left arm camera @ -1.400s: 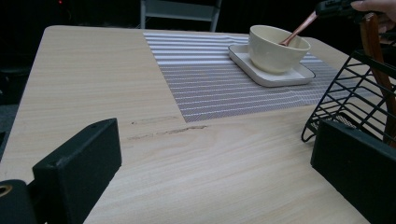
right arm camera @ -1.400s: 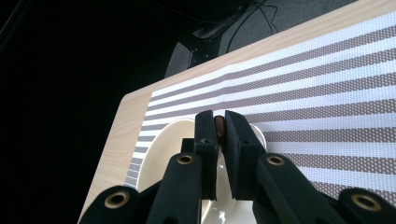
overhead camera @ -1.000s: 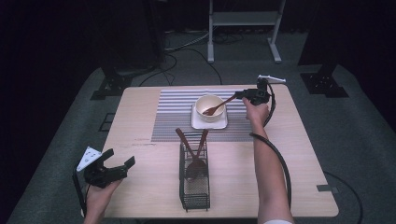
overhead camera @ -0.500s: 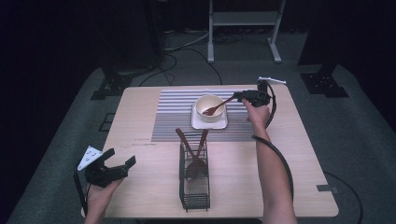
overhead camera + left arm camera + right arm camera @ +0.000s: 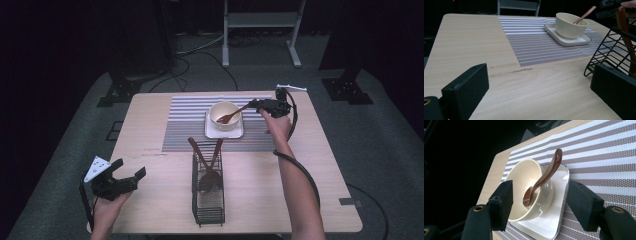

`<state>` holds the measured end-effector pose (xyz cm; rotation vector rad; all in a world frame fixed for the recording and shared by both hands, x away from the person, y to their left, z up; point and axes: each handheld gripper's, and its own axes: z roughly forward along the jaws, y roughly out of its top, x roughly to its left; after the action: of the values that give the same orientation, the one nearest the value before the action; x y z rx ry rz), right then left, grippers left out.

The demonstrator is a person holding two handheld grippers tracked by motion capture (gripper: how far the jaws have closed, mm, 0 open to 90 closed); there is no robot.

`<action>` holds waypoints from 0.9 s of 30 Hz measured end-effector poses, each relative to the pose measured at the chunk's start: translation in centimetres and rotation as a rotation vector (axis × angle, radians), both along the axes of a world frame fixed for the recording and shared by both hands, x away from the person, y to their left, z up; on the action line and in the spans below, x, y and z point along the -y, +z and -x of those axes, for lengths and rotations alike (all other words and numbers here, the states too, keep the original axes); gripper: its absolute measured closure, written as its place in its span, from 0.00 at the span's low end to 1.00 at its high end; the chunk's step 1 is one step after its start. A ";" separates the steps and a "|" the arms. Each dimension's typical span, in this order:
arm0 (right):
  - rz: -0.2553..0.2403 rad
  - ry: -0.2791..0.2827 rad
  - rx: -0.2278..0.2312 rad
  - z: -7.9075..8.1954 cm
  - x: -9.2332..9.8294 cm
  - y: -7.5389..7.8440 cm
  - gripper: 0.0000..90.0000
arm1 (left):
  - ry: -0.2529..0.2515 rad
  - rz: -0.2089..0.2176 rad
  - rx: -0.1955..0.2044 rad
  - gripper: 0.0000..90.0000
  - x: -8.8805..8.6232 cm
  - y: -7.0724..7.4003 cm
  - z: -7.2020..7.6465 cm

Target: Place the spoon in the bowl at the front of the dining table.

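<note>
A brown wooden spoon [image 5: 232, 116] leans in a cream bowl [image 5: 220, 111], which sits on a white square plate [image 5: 223, 133] on the striped placemat [image 5: 185, 125]. My right gripper [image 5: 255, 105] hovers just right of the bowl by the spoon's handle tip. Its jaws have just been opening and stand apart, and the pads do not touch the spoon [image 5: 544, 178]. In the right gripper view the bowl [image 5: 524, 177] and plate [image 5: 549, 220] lie just beyond the right gripper [image 5: 541, 195]. My left gripper [image 5: 127, 175] rests open at the table's near left, nothing between its jaws.
A black wire basket [image 5: 207, 200] stands at the front middle of the wooden table [image 5: 150, 110], holding several wooden utensils [image 5: 210, 157]. The basket [image 5: 614, 50] is close on the right in the left gripper view. A cable trails along the right forearm.
The right gripper's jaws opened and let go of the spoon's handle; the spoon now rests on its own in the bowl. The left gripper has not moved.
</note>
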<state>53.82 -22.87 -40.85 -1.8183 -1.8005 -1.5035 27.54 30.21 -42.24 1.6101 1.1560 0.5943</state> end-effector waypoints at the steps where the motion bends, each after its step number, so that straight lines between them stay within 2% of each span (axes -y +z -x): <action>1: -0.001 0.003 -0.002 0.1 0.0 0.0 0.39 | -0.002 -0.001 0.001 0.01 0.0 0.0 0.0; 13: 0.008 0.042 0.012 0.9 -0.6 0.5 0.36 | -0.001 -0.005 0.003 0.01 0.1 0.1 0.2; 22: -0.003 0.065 0.029 1.9 -0.1 0.7 0.33 | 0.001 -0.013 -0.001 0.01 0.2 0.0 0.2; 27: 0.019 0.084 0.031 2.4 -0.1 0.9 0.32 | -0.001 -0.016 -0.003 0.01 0.3 -0.1 0.2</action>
<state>51.41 -22.79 -39.94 -1.7139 -1.8863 -1.4966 27.36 29.90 -42.31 1.6254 1.1554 0.6022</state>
